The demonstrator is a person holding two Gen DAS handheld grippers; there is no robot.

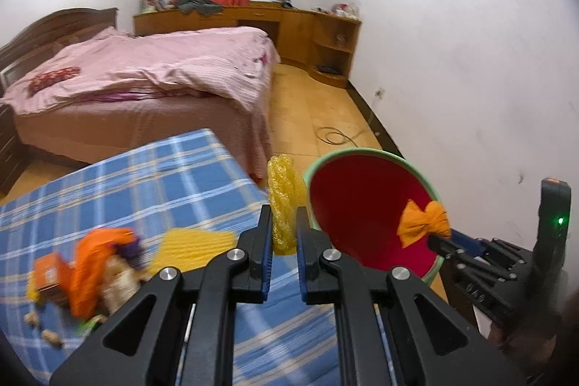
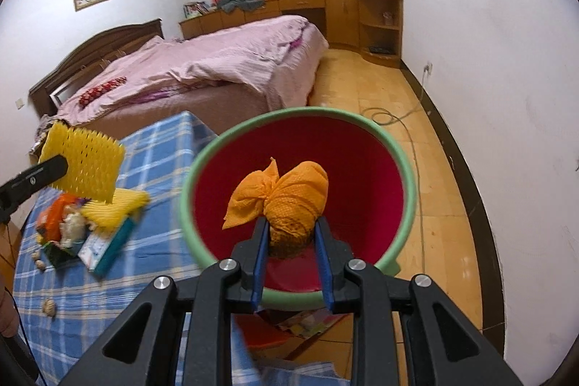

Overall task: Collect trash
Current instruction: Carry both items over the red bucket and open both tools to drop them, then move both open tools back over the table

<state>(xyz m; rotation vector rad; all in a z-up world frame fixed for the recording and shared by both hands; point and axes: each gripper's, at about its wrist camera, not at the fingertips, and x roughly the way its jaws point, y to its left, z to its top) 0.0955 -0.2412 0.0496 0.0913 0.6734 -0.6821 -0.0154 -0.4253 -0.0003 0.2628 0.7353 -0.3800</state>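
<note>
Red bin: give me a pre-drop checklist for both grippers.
1. Right gripper clamped on orange wad: ok.
2. Orange wad over the red bin mouth: ok.
3. Left gripper clamped on yellow foam net: ok.
4. Foam net over the bin: not ok, it is beside the rim, table side.
5. Bin has room: cannot tell, bottom hidden.
6. Trash pile on the table cleared: not ok.

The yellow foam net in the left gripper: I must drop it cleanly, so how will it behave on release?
The yellow foam net looks light and springy: the left gripper pinches it thin. It would probably re-expand and fall slowly, possibly drifting past the bin. Its open mesh might snag a pad.
</note>
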